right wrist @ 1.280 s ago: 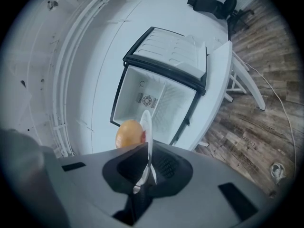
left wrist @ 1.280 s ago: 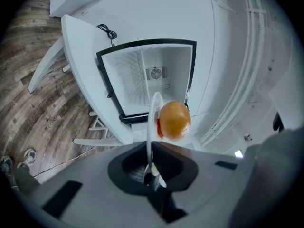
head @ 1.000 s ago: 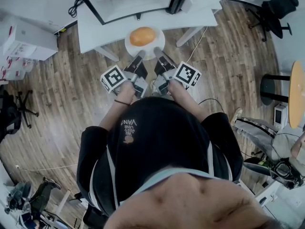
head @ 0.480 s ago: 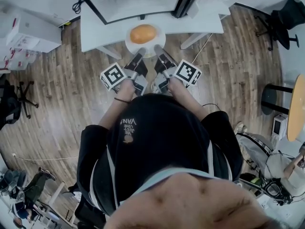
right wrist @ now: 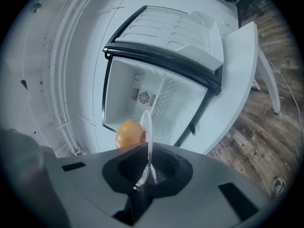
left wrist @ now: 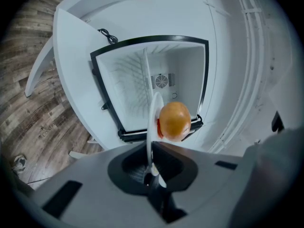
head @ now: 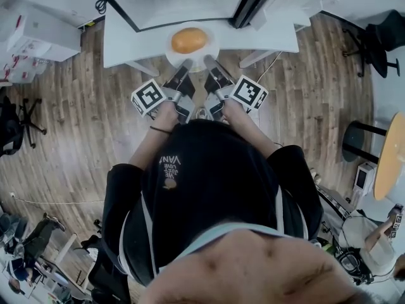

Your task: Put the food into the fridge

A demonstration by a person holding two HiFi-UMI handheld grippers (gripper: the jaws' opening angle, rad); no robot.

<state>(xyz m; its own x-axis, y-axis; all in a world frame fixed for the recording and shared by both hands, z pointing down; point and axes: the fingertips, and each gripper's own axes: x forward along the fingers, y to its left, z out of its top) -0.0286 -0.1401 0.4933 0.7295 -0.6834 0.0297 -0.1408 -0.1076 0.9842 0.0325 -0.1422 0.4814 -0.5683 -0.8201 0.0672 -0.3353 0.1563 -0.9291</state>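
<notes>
Plate (head: 173,52) of orange food (head: 189,40), upper centre of frame, its near rim clamped in jaws of left gripper (head: 185,64) and right gripper (head: 209,63); best kept level entering open fridge (head: 183,2).

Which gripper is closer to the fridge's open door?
Right. The right gripper grips the rim of the plate on the side where the open fridge door stands. The left gripper grips the rim beside it, on the side away from that door.
</notes>
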